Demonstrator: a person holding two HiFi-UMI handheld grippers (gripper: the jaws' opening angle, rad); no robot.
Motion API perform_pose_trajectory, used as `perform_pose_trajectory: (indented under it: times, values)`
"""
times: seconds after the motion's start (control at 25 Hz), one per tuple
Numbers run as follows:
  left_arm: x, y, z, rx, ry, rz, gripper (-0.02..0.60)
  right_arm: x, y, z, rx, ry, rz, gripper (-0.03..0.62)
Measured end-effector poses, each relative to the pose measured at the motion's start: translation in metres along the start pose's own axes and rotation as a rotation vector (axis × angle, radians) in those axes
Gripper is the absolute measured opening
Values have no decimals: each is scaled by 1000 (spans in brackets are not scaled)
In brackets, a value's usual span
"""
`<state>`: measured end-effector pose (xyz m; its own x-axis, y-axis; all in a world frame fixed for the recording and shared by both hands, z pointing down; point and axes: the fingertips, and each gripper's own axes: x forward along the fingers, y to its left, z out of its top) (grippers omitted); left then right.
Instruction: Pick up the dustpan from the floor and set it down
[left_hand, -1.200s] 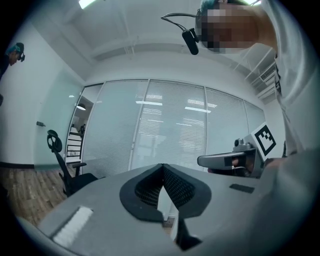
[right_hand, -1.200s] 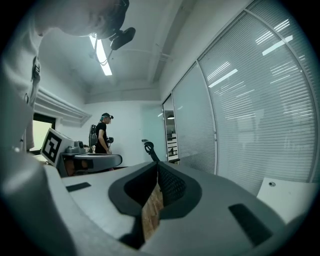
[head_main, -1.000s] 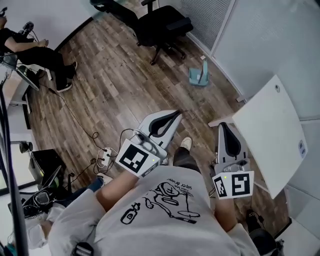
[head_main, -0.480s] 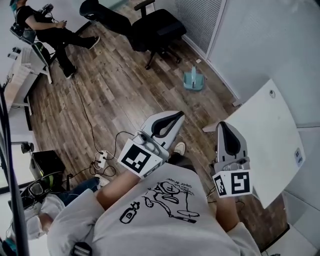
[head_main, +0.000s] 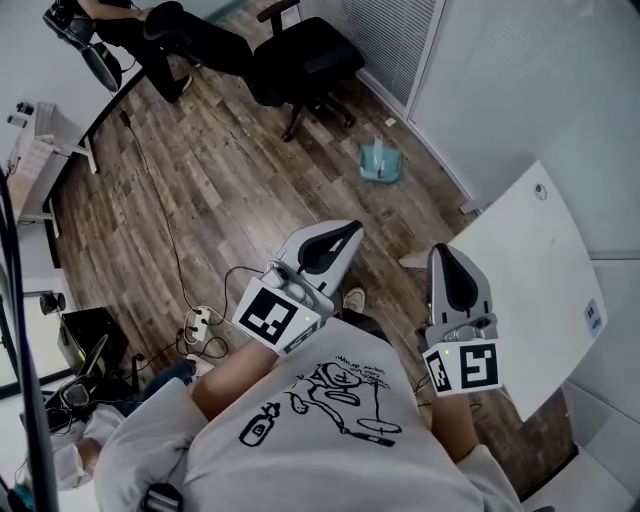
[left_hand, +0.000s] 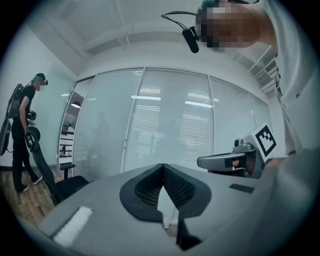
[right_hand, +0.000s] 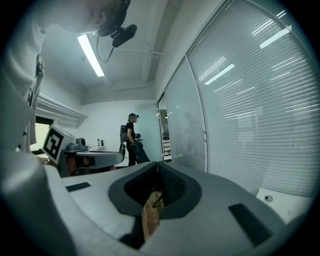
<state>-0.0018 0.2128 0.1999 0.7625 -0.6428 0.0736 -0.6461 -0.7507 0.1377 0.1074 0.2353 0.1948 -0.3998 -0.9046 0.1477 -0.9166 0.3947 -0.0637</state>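
Note:
The teal dustpan (head_main: 381, 163) lies on the wood floor close to the grey wall, well ahead of both grippers and apart from them. My left gripper (head_main: 347, 232) is held out level over the floor, its jaws closed tip to tip with nothing between them. My right gripper (head_main: 441, 252) is beside it, over the near edge of the white tabletop, also shut and empty. In the left gripper view the left gripper (left_hand: 162, 167) faces a glass wall with blinds. The right gripper (right_hand: 158, 165) shows closed in its own view. Neither gripper view shows the dustpan.
A black office chair (head_main: 300, 60) stands beyond the dustpan. A white tabletop (head_main: 525, 270) fills the right side. Cables and a power strip (head_main: 200, 322) lie on the floor at left, near a black box (head_main: 85, 335). A person (left_hand: 24, 135) stands far left.
The head view has swung round: the chair and dustpan have slid left in the picture and the person at top left has slipped almost out of it. Both grippers kept their pose, shut.

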Motion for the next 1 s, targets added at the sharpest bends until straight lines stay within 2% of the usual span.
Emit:
perform_pose_trajectory:
  times: [0.28, 0.6, 0.84, 1.0]
  values:
    - [38, 42, 9, 6, -15, -12, -5, 51, -18, 5, 5, 11, 1, 5]
    - [61, 135, 8, -19, -3, 18, -5, 153, -15, 17, -13, 14, 39, 5]
    - [78, 201, 29, -11, -17, 17, -5, 220, -9, 37, -28, 8, 42, 5]
    - [91, 229, 35, -12, -22, 1, -5, 251, -13, 41, -28, 12, 29, 5]
